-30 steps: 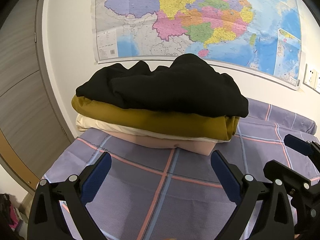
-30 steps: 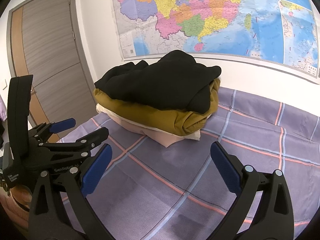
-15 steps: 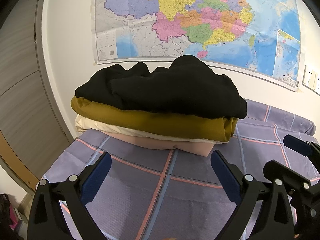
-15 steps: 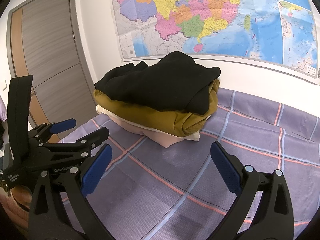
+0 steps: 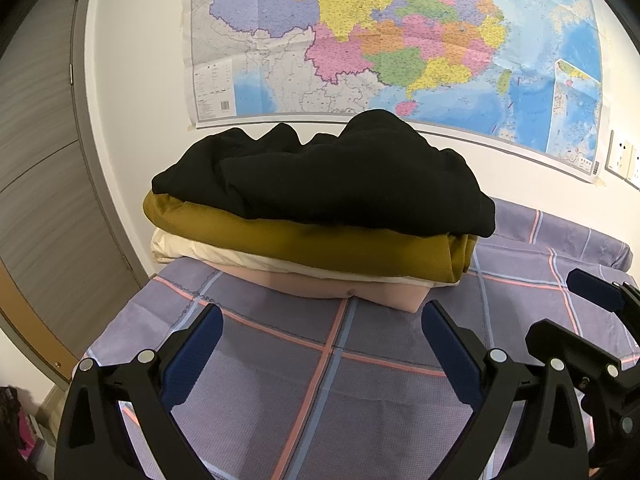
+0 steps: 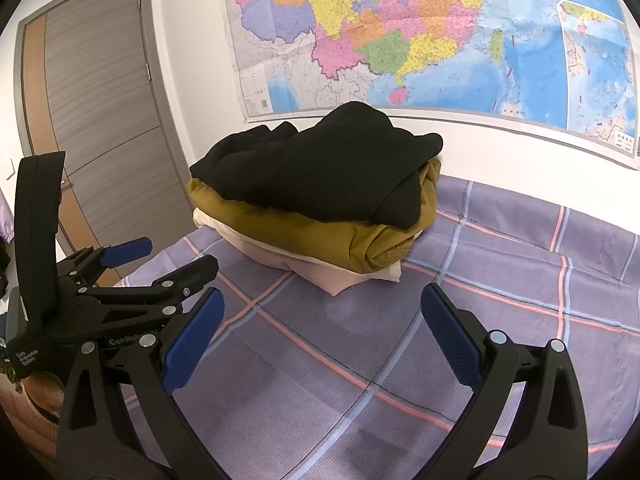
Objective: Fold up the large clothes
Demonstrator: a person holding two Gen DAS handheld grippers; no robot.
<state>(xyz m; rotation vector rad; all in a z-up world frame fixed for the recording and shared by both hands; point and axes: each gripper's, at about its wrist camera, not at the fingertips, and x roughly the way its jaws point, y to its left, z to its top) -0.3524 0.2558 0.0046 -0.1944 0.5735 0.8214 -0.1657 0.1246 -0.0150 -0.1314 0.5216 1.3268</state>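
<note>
A home bedroom is being shown: a bed [image 6: 500,280] with checked sheet, wall map [image 6: 400,32], wooden door [image 6: 100,100], folded clothes [image 6: 320,200].

- Left hand-held gripper [image 5: 322,354]: black plastic frame, two fingers [image 5: 192,354] faced with blue pads, silver round screws at the joints.
- Right hand-held gripper [image 6: 322,344]: same black frame, blue pads, silver screws.
- White lettering "GenRobot" on the left body.

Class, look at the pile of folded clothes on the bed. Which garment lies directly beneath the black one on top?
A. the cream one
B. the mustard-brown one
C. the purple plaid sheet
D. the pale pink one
B: the mustard-brown garment sits right under the black garment, with the cream garment and the pale pink garment lower down.
</note>
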